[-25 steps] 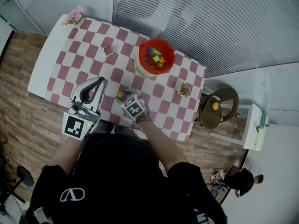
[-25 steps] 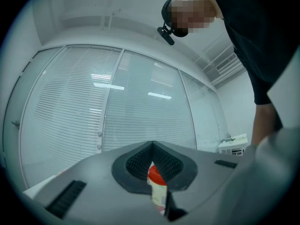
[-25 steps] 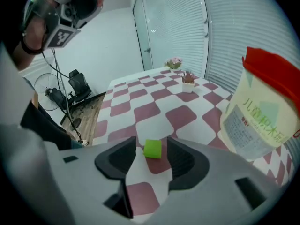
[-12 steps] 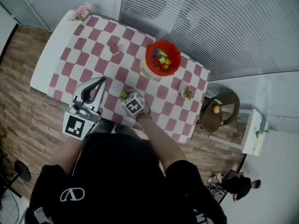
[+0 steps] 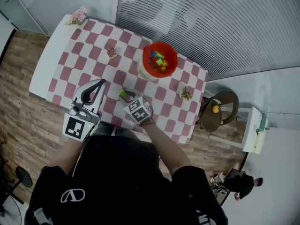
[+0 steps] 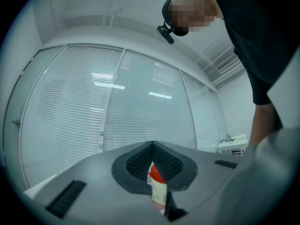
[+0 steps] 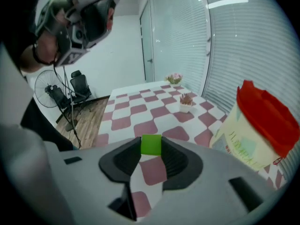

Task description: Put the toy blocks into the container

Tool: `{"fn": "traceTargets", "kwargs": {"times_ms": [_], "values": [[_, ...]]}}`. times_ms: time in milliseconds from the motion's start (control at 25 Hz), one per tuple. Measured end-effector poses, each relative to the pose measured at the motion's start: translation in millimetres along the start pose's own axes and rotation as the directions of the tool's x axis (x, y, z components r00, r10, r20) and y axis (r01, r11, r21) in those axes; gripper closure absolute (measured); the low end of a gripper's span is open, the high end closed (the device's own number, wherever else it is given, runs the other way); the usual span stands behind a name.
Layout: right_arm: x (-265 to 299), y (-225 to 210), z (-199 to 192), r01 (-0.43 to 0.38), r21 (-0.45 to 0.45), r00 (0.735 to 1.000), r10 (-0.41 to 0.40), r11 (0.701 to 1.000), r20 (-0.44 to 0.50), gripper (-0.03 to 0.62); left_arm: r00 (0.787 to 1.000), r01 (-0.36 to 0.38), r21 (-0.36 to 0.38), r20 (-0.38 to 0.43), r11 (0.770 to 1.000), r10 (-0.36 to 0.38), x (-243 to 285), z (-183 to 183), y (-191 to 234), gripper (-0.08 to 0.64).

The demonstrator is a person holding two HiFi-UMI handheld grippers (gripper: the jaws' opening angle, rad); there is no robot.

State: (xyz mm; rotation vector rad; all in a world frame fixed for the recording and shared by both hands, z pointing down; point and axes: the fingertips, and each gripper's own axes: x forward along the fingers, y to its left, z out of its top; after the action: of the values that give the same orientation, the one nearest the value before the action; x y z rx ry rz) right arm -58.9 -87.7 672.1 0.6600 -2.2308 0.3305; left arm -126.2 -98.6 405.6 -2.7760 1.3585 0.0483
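A green toy block (image 5: pixel 123 93) (image 7: pixel 151 144) sits between the tips of my right gripper (image 5: pixel 125 95) (image 7: pixel 151 146), low over the checked tablecloth (image 5: pixel 93 55). Its jaws are closing and both pads touch the block's sides. The container (image 5: pixel 146 55) (image 7: pixel 262 121), a cream bucket with a red rim, stands beyond and to the right and holds several coloured blocks (image 5: pixel 158 60). My left gripper (image 5: pixel 101 82) (image 6: pixel 152 146) is raised at the table's near edge, tips together with nothing between them. Through the gap below its tips a strip of the container (image 6: pixel 157 178) shows.
Two small potted plants (image 5: pixel 111 53) (image 5: pixel 186 93) and a pink flower bunch (image 5: pixel 77 16) stand on the table. A round stool with a yellow object (image 5: pixel 218 108) is off the table's right end. Window blinds (image 5: pixel 211 18) run behind the table. A fan (image 7: pixel 50 97) stands on the wooden floor.
The right gripper's jaws have come in around the green block, and the gripper has shifted a little nearer to me. The left gripper has stayed put.
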Motion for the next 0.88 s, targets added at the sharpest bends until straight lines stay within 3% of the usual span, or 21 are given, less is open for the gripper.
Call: {"fn": "traceTargets", "kwargs": {"times_ms": [120,240,520,880], "values": [[-33.6,-9.6,37.7,0.032,0.027,0.99,-0.035,0.999,0.139,0.454,1.0,0.016,-0.003,0.001,1.0,-0.016,6.0,0.4,-4.0,0.555],[-70.1,-23.0,71.8,0.071,0.055,0.961,-0.083,0.996,0.263,0.454,0.999,0.031,-0.004,0.01,1.0,-0.031,11.6,3.4,-9.2,0.555],[-163.8,-51.8,129.5,0.205,0.091,0.839,-0.223,0.974,0.496,0.454,0.997,0.069,0.002,0.03,0.998,-0.069,24.1,9.5,-22.2,0.554],[-276.4,-74.2,149.6,0.334,0.127,0.698,-0.335,0.934,0.633,0.454,0.994,0.101,0.007,0.051,0.995,-0.101,35.1,18.4,-34.4,0.554]]}}
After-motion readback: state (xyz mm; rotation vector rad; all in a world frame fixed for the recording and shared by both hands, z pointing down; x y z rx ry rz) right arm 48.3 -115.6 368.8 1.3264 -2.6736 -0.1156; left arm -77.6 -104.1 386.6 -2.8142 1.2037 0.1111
